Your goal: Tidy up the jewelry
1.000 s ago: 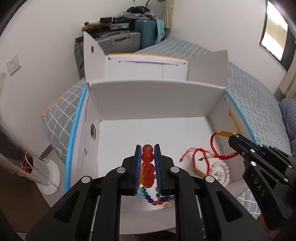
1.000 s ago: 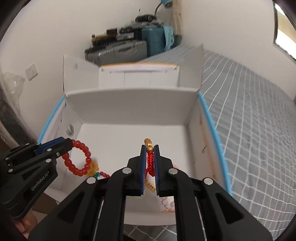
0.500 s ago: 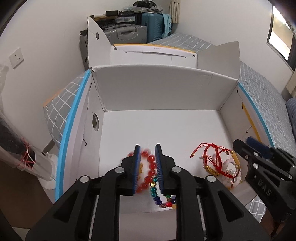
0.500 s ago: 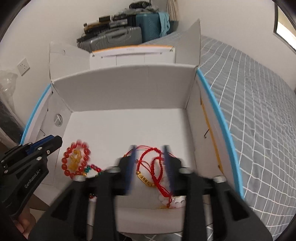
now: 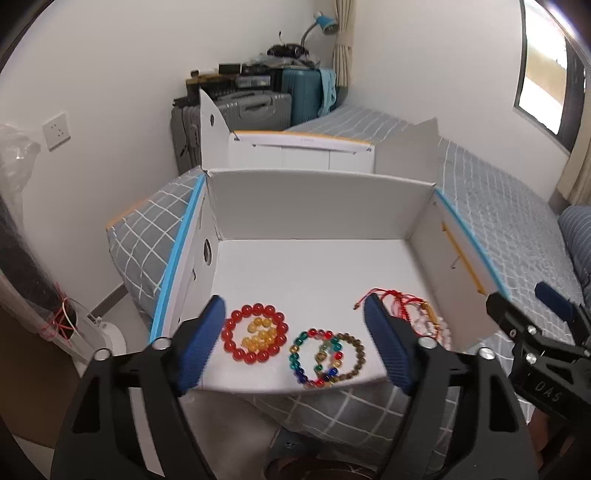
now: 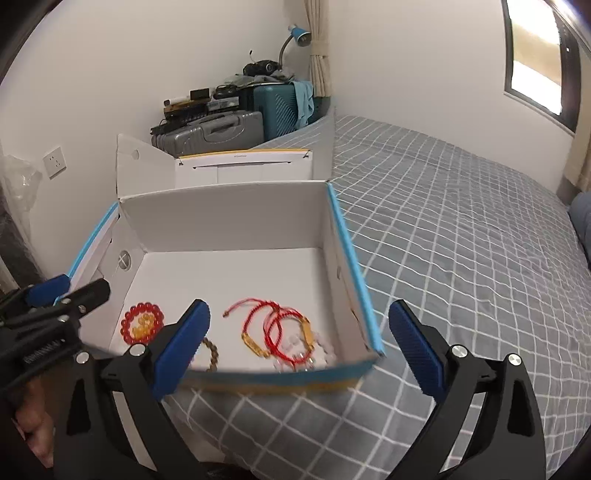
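Both the left gripper (image 5: 295, 347) and right gripper (image 6: 299, 347) hang with jaws wide apart, empty. Best to back away level, clear of the box (image 5: 317, 206). A second ago each clamped jewelry; now the red bead bracelet (image 5: 255, 338) and red cord bracelets (image 6: 277, 328) lie along the box's near edge.

Home bedroom. Bed (image 6: 461, 229) with grey, white-checked cover fills the right side and runs to the far wall. Suitcases stacked in the far corner: grey hard-shell (image 6: 218, 131), teal one (image 6: 277, 107) beside it, small electronics and clutter piled on top. Blue-shaded gooseneck lamp (image 6: 297, 33) above them. Beige curtain (image 6: 320, 66) hangs in the corner. Dark-framed window (image 6: 539, 62) upper right. White wall socket (image 6: 53, 161) on plain white wall, left.
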Motion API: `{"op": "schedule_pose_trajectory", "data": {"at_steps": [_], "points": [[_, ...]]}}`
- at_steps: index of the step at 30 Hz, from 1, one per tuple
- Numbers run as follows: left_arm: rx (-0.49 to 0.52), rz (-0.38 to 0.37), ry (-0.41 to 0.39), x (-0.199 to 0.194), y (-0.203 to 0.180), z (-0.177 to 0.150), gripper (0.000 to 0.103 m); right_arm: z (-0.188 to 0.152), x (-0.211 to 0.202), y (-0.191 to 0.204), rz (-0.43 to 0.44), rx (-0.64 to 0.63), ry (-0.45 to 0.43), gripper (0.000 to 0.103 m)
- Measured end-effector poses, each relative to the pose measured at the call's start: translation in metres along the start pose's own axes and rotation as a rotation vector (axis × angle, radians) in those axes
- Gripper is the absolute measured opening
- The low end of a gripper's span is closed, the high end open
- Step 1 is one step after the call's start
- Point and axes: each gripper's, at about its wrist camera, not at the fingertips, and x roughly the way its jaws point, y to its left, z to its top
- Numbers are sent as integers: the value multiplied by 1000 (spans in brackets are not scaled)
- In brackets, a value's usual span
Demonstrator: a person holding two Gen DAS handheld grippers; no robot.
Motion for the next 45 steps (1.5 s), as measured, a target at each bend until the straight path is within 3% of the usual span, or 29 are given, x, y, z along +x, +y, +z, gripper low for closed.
{"op": "schedule_pose_trajectory", "data": {"at_steps": [9,22,45], "points": [[-1,23,-57,-30,-12,-27,97,-37,-29,-13,21,13,-21,95],[2,28,-18,-26,-13,-58,98,-54,-30,-32,26,25,11,95],[9,49,-16,-27,-15,-62,98,-60,-35,-30,14,32,13,96]]}}
